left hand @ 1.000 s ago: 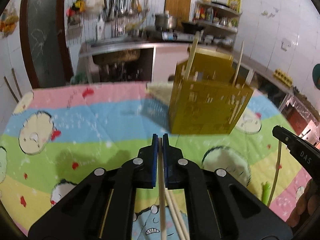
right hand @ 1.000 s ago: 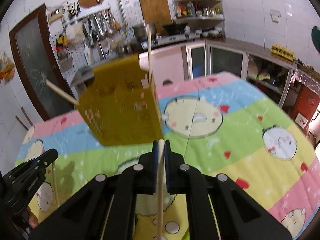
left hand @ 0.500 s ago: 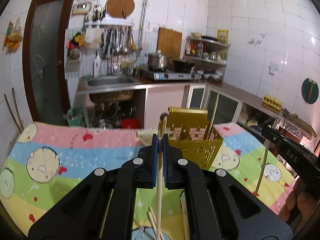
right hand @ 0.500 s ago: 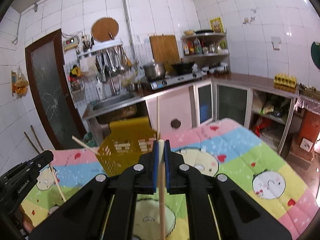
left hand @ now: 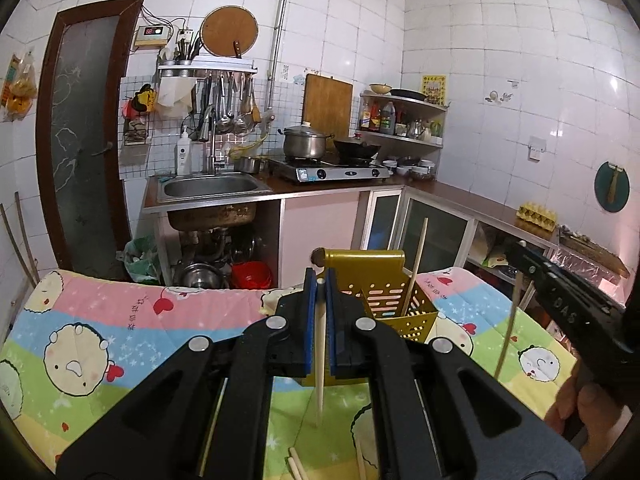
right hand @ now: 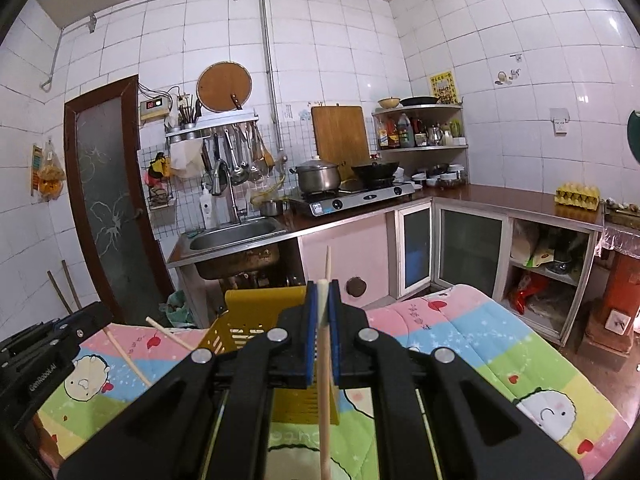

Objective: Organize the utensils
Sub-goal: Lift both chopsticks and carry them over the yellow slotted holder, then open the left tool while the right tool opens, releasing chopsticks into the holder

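My left gripper (left hand: 320,276) is shut on a pale wooden chopstick (left hand: 319,360) that hangs down between its blue pads. My right gripper (right hand: 323,286) is shut on another chopstick (right hand: 325,380); in the left wrist view it shows at the right (left hand: 560,288) with its chopstick (left hand: 508,328) hanging. A yellow perforated utensil basket (left hand: 392,304) stands on the table behind the left gripper, with one chopstick (left hand: 416,264) leaning in it. In the right wrist view the basket (right hand: 248,328) is partly hidden by the gripper. Both grippers are raised above the table.
The table carries a colourful cartoon cloth (left hand: 100,340). Loose chopsticks (left hand: 296,468) lie on it near the front edge. The left gripper's body (right hand: 36,360) shows at left in the right wrist view. Behind are a sink (left hand: 212,188), stove and cabinets.
Both grippers have lifted up and tilted back from close to the basket, each still holding its chopstick. The basket now looks smaller and farther below.
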`<state>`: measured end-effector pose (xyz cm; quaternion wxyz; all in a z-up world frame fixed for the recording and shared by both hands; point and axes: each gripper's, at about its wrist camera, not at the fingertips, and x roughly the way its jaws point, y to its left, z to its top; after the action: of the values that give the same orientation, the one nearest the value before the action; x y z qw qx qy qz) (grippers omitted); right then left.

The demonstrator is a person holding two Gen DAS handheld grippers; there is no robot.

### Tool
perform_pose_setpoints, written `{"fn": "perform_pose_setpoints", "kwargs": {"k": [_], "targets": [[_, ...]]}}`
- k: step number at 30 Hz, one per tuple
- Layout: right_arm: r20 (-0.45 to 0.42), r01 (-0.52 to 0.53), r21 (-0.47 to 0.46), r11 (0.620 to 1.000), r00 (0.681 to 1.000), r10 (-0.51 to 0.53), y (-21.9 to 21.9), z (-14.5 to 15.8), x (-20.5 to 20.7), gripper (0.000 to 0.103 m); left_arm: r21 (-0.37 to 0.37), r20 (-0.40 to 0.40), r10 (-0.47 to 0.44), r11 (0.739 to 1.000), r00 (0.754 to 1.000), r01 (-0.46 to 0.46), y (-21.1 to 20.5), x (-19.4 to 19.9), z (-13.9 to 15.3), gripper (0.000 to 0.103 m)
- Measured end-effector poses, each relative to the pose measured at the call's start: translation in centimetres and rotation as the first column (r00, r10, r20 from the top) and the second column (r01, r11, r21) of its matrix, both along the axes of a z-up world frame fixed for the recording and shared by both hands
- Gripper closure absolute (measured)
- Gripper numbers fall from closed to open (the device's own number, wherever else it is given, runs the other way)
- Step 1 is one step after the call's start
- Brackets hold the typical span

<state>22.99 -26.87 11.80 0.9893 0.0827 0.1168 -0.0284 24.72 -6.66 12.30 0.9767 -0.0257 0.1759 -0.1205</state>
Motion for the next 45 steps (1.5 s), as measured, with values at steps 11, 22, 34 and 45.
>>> {"fn": "perform_pose_setpoints", "kwargs": {"k": [11, 22, 34, 45], "targets": [[0.016, -0.002, 0.0, 1.0, 1.0, 0.002, 0.1, -0.4, 1.5, 0.097, 0.001, 0.024, -0.019, 1.0, 1.0, 0.019, -0.2, 0.1, 0.7, 0.1], [0.132, 0.005, 0.0, 1.0, 0.991, -0.005, 0.1, 4.6, 3.6, 0.097, -0.008, 0.123, -0.018, 1.0, 0.992, 0.019, -0.6, 0.0, 6.3, 0.1], [0.304, 0.006, -0.008, 1.0, 0.953, -0.004, 1.4, 9.1, 8.9, 0.097, -0.015, 0.205, -0.001, 1.0, 0.979, 0.004, -2.5, 3.7, 11.5, 0.1], [0.196, 0.0, -0.053, 0.999, 0.98, 0.011, 1.2, 1.8, 13.2, 0.097, -0.009, 0.063, 0.027, 1.0, 0.998, -0.027, -2.5, 11.0, 2.7, 0.1]]}}
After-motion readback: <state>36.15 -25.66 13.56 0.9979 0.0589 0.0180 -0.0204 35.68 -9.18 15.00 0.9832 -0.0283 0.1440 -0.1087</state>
